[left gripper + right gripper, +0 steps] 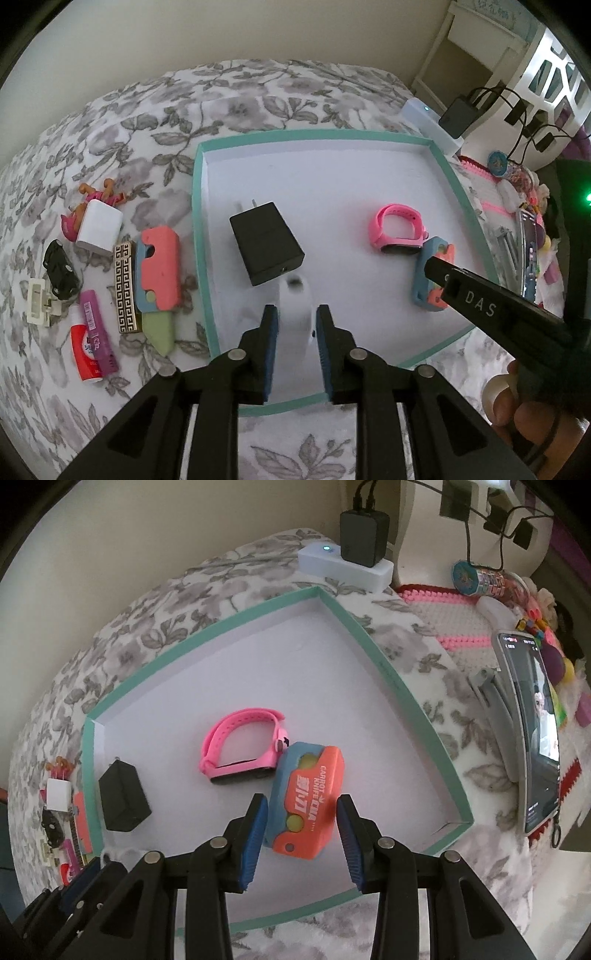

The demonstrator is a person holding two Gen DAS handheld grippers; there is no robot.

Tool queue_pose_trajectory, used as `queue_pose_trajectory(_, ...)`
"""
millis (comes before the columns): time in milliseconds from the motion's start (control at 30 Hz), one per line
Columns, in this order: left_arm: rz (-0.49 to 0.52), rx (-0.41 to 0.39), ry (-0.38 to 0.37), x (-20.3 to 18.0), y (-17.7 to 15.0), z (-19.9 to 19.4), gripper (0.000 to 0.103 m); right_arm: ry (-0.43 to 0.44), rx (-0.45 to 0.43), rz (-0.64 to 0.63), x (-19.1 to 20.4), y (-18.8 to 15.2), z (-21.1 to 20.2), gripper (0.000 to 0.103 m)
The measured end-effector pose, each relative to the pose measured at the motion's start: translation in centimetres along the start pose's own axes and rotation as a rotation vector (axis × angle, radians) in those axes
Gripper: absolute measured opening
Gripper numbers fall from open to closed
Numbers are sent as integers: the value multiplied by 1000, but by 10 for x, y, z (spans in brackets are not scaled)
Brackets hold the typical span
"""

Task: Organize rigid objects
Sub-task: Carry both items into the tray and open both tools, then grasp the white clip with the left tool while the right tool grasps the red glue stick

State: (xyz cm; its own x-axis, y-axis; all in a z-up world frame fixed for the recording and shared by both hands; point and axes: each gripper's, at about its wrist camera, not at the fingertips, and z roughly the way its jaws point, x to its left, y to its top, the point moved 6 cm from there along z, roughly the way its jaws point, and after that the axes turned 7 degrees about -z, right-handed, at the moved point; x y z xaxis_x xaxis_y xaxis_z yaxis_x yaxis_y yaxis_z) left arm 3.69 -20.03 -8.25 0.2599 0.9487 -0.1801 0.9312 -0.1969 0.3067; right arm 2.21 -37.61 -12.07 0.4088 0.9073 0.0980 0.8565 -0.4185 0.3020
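Note:
A teal-rimmed white tray (197, 221) (406, 690) lies on the floral bedspread. Inside it are a black charger (266, 247) (123, 801) and a pink watch (399, 229) (240, 749). My left gripper (297, 308) hangs over the tray's near edge. A small white object (295, 306) shows blurred between its pads, which stand slightly off it. My right gripper (302, 798) is shut on an orange-and-blue carrot knife toy (306, 805) (424, 295). The toy stands on edge beside the watch.
Left of the tray lie a second carrot knife toy (159, 269), a gold patterned case (127, 288), a white charger (99, 229), a black toy car (61, 269) and tubes. A phone on a stand (535, 731), a power strip (347, 565) and trinkets stand right.

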Motion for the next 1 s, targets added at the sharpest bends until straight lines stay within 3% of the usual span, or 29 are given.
queue_pose_trajectory(67,4,-9,-1,0,1,-3,41,8,-10,-6,3,3,-4,42)
queue_pose_trajectory(367,-39,-76,-10,14,12,-26,47,2,-80,-53,16,14,-28,47)
queue_pose_trajectory(567,-143,-125,6,45,23,-40,53,17,-140,-95,30,20,-46,47)
queue_pose_trajectory(667,-226,-131,47,72,27,-43,62,18,-147,-133,43,19,-46,47)
queue_pose_trajectory(800,-318,-138,97,108,29,-44,63,45,-157,-201,68,16,-46,70)
queue_pose_trajectory(1000,-444,-151,183,163,25,-49,71,95,-172,-294,112,6,-48,82)
